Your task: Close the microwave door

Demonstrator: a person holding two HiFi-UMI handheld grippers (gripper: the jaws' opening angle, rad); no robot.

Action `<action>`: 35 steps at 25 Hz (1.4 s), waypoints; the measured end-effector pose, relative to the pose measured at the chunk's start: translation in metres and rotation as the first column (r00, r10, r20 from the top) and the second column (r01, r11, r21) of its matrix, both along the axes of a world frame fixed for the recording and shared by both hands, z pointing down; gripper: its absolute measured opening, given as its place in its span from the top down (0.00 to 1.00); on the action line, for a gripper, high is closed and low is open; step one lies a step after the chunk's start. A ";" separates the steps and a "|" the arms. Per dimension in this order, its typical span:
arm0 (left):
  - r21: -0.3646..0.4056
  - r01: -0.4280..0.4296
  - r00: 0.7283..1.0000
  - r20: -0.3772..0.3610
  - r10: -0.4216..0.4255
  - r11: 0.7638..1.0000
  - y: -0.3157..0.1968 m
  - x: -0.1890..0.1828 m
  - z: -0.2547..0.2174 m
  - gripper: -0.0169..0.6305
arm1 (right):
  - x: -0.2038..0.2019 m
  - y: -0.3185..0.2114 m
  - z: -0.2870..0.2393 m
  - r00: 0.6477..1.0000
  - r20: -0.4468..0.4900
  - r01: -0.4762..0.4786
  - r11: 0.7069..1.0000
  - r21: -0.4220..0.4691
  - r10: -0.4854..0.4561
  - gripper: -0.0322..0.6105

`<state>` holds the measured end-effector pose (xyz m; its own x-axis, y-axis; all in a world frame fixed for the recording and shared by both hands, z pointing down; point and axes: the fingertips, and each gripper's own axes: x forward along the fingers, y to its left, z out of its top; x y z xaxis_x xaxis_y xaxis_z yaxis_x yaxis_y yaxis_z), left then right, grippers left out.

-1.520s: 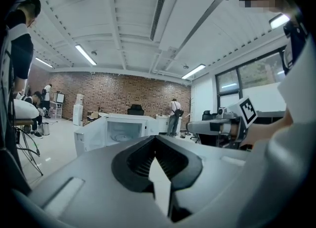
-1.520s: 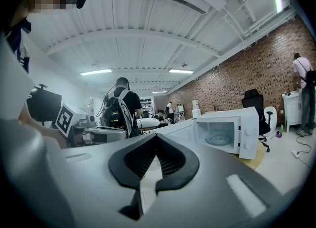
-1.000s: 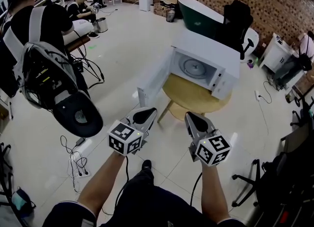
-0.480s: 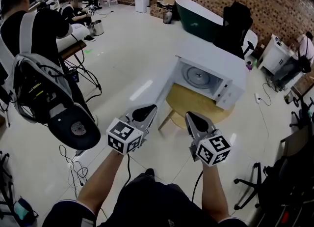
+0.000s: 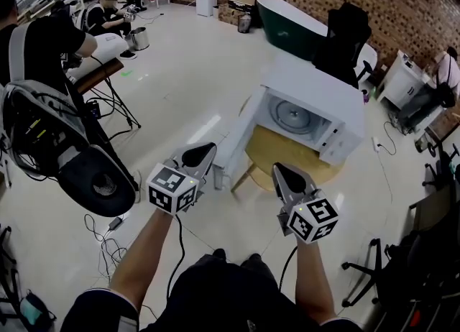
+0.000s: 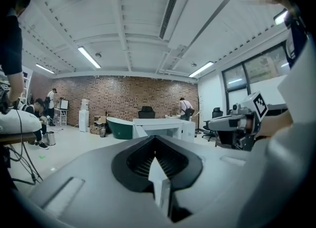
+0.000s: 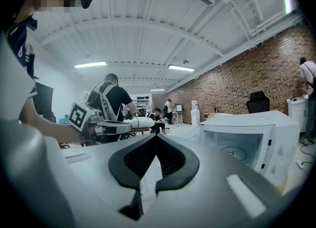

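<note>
A white microwave (image 5: 316, 104) stands on a round wooden table (image 5: 287, 159). Its door (image 5: 231, 144) hangs wide open to the left, and the turntable shows in the cavity. My left gripper (image 5: 199, 153) is shut and empty, just left of the door's free edge and clear of it. My right gripper (image 5: 286, 173) is also shut on nothing, hovering in front of the table's near rim. In the right gripper view the microwave (image 7: 249, 138) sits ahead on the right and the left gripper (image 7: 106, 127) on the left. The left gripper view shows the microwave (image 6: 163, 126) straight ahead beyond its closed jaws.
A person with a backpack (image 5: 39, 126) stands at the left beside a black round seat (image 5: 99, 180). Cables (image 5: 108, 231) lie on the floor. A green bathtub (image 5: 291, 20) and a black chair (image 5: 346, 34) are behind the microwave. An office chair (image 5: 374, 269) is at the lower right.
My left gripper has swung out to the left, away from the right one, to the outer side of the door. The microwave looks a little nearer. The right gripper has barely shifted.
</note>
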<state>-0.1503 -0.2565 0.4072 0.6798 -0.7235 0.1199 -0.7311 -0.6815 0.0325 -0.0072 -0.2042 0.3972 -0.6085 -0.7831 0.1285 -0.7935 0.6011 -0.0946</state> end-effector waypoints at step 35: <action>-0.267 -0.187 0.945 0.213 0.247 0.945 0.023 -0.007 0.145 0.73 | 0.007 0.002 0.009 1.000 -0.018 -0.009 1.000 -0.029 0.008 0.95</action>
<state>-0.1576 -0.2339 0.5517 0.7459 -0.4906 0.4505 -0.5725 -0.8179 0.0571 0.0000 -0.2022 0.4065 -0.5993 -0.7840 0.1621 -0.8003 0.5916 -0.0978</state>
